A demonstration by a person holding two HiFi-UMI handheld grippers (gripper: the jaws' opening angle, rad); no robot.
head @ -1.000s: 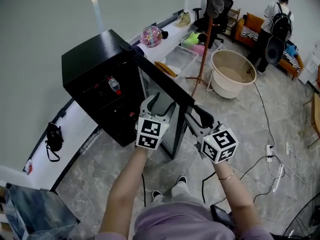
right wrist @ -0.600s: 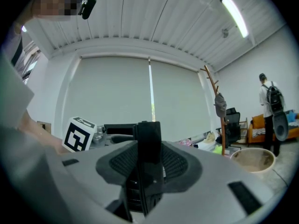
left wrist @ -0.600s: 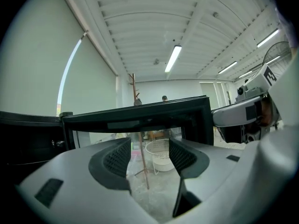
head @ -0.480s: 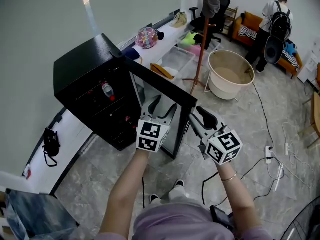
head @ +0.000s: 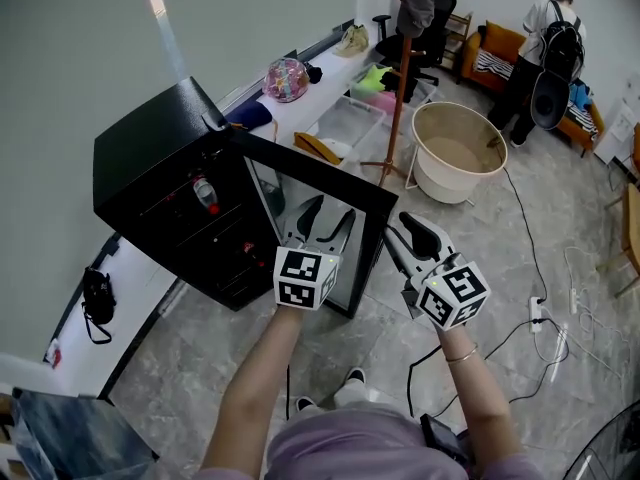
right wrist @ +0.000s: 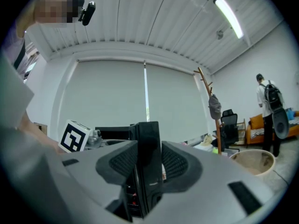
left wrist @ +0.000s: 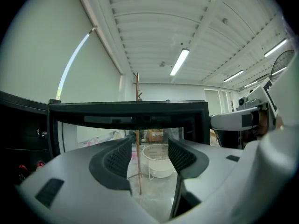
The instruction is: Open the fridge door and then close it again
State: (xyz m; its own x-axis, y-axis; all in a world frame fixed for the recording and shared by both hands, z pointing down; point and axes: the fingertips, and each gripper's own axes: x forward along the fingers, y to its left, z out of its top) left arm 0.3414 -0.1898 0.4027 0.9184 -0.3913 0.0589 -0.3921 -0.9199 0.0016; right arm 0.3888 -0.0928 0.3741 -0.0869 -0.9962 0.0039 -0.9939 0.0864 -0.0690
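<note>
Currently the black mini fridge (head: 150,168) stands at the left against the pale wall, with its cabinet open toward me. A black bag (head: 98,293) sits on the white ledge to the fridge's left. Inside the fridge, a red-capped bottle (head: 204,192) lies on an upper shelf.

The fridge door (head: 320,173) is a black frame round a glass pane. It is swung well out from the fridge's right front corner, where it hinges.

I hold the left gripper (head: 328,216) level in front of the pane, on the side that faces the fridge's cabinet. Its jaws have just been closing a little, yet they stand wide apart. In the left gripper view nothing sits between the pads (left wrist: 117,158). Only the door frame and the room seen through the glass show past them.

The right gripper (head: 398,230) is at the door's free edge, the edge farthest from the fridge's hinge. In the right gripper view its jaws are clamped on that black edge (right wrist: 148,139), a pad pressing each face.

Behind the fridge, a pink patterned round item (head: 285,78) rests on the ledge. To the fridge's right and beyond the door stand a clear storage bin (head: 352,120), a wooden coat stand (head: 398,78) and a beige tub (head: 462,153). Well to the right of the fridge, a person (head: 545,43) wearing a backpack stands by an orange sofa. A power strip (head: 540,313) lies on the grey floor, also far right of the fridge.
</note>
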